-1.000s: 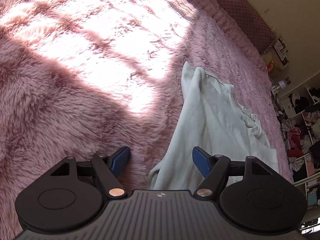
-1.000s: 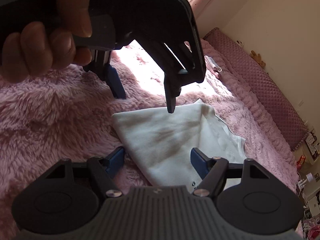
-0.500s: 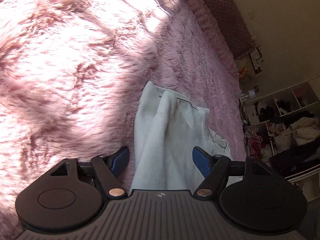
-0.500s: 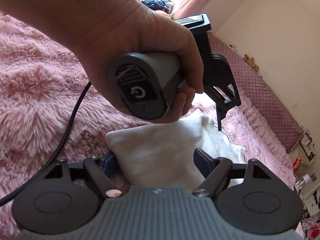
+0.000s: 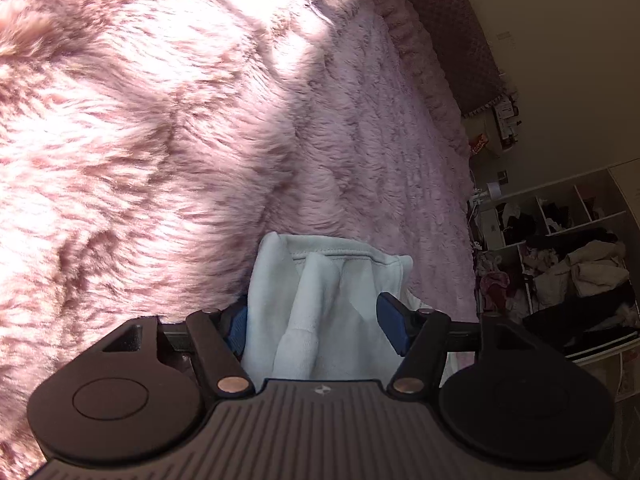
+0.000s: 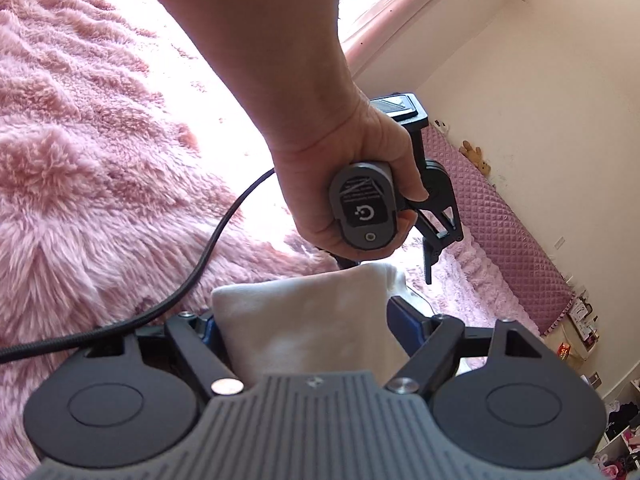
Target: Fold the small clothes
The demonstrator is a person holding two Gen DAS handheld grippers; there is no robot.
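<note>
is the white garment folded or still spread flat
Folded, at least partly: the white garment shows a rounded doubled edge in the right wrist view, and layers overlap under a hem in the left wrist view. How many folds, cannot tell.

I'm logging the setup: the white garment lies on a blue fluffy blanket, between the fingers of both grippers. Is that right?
Not quite. The blanket is pink, not blue, as the left wrist view shows. The rest holds: the white garment lies between the fingers of the left gripper and the right gripper.
</note>
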